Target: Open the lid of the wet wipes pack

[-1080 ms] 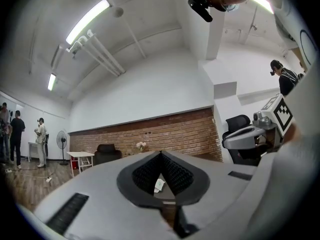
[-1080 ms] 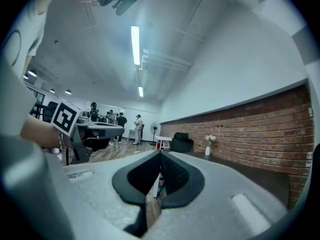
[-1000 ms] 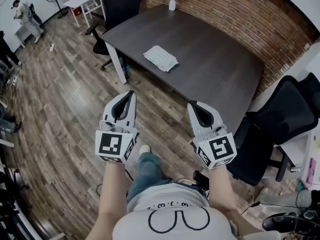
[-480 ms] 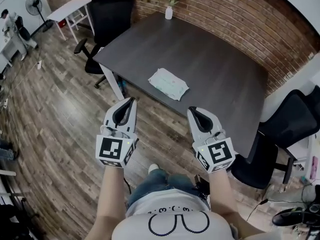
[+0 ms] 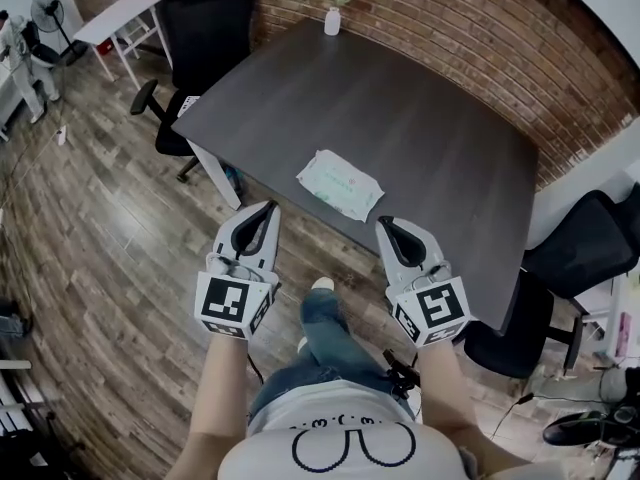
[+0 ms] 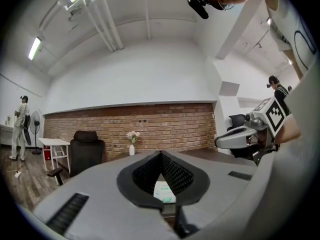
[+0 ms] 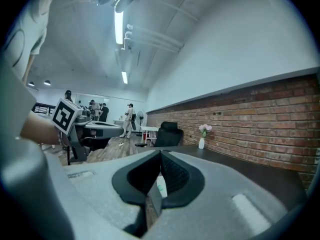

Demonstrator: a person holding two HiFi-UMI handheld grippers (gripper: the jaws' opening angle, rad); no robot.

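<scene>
A pale green wet wipes pack [image 5: 340, 184] lies flat near the front edge of the dark table [image 5: 430, 118], its lid down. My left gripper [image 5: 268, 209] hangs shut and empty over the floor, just short of the table edge and left of the pack. My right gripper [image 5: 384, 225] is shut too, empty, at the table's edge right of the pack. In the left gripper view the wet wipes pack [image 6: 164, 192] shows through the gap behind the closed jaws. The right gripper view shows a sliver of the wet wipes pack [image 7: 161, 186] the same way.
A white vase with pink flowers [image 5: 333, 13] stands at the table's far end by the brick wall. Black office chairs stand at the far left [image 5: 205, 18] and at the right [image 5: 590, 243]. A small white table [image 5: 115, 18] and people are far left on the wood floor.
Both grippers and the person have come forward toward the table; the pack and table edge now lie much closer in front of the jaws. The jaws stayed shut.
</scene>
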